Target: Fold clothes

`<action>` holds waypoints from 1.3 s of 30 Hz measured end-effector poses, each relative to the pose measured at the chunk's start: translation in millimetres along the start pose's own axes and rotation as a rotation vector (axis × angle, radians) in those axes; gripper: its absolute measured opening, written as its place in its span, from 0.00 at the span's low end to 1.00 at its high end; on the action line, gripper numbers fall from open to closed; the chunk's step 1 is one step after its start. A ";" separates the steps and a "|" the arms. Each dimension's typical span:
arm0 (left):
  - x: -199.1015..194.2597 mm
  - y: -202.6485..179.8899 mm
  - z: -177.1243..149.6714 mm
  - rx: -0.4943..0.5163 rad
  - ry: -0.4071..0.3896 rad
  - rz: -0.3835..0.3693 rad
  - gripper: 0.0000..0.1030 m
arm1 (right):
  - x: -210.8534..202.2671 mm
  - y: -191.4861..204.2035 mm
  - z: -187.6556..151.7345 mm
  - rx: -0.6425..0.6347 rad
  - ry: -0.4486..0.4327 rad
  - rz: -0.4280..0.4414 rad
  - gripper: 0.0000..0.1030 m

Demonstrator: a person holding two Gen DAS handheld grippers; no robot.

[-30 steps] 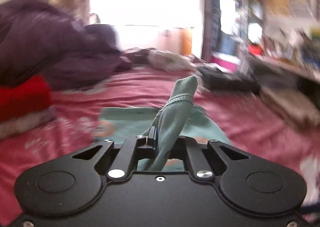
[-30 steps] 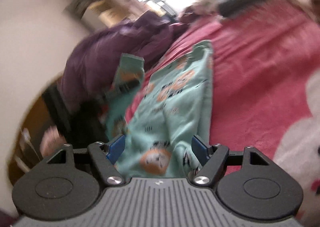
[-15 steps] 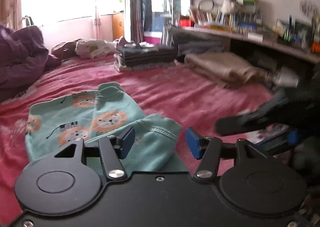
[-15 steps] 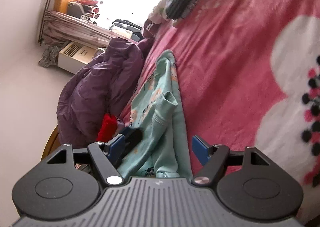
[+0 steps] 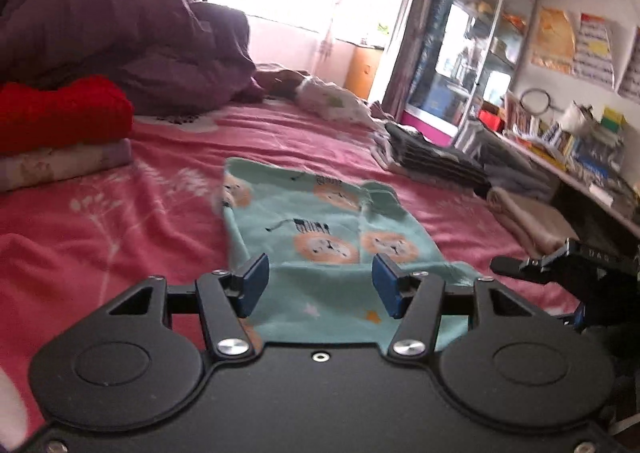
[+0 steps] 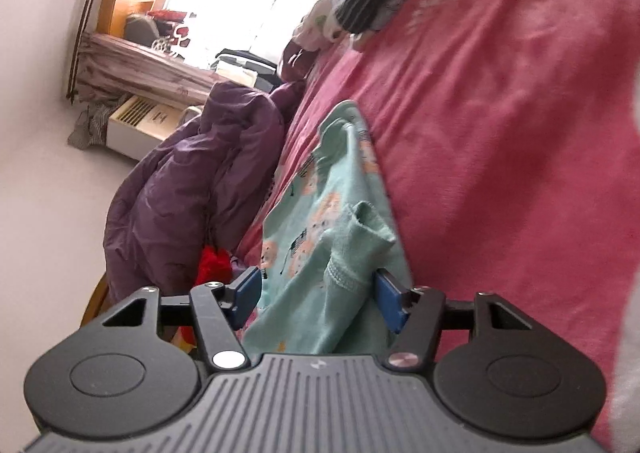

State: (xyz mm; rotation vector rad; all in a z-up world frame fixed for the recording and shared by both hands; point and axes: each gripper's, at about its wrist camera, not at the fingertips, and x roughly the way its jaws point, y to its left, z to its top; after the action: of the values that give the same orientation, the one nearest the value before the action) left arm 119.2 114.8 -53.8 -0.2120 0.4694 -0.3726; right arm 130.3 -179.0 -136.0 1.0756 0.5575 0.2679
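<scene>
mint green garment (image 5: pixel 328 229) with lion print lies flat on the pink bedspread (image 5: pixel 120 221), ahead of both tools. left hand-held gripper (image 5: pixel 320 285): jaws apart, nothing between them, garment hem just below. right hand-held gripper (image 6: pixel 318 293): jaws apart, a raised cuff of the garment (image 6: pixel 352 249) between the pads, not clamped. purple duvet (image 5: pixel 100 21) at 10 o'clock, red folded item (image 5: pixel 60 113) at 9 o'clock, striped clothes stack (image 5: pixel 436 161) at 2 o'clock.
</scene>
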 end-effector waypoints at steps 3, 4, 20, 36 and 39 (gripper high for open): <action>-2.5 2.0 4.6 -0.009 -0.014 0.002 0.55 | 4.1 6.4 0.1 -0.018 0.000 -0.001 0.61; -4.1 3.6 6.0 -0.011 -0.018 0.002 0.55 | 5.2 8.2 0.7 -0.025 0.000 -0.008 0.61; -4.8 59.1 6.2 -0.130 0.065 0.119 0.55 | 31.0 47.7 4.0 -0.151 0.012 0.003 0.10; 8.8 28.7 -9.6 0.009 0.174 0.003 0.53 | -22.2 74.1 43.9 -0.231 -0.067 0.104 0.10; 15.2 18.1 -15.6 0.078 0.214 -0.007 0.53 | -32.1 69.2 47.3 -0.239 -0.073 0.106 0.10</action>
State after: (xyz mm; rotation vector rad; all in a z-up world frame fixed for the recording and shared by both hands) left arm 129.8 123.5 -78.6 -0.0978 0.6639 -0.4223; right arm 133.7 -197.9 -48.3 0.8801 0.3928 0.3773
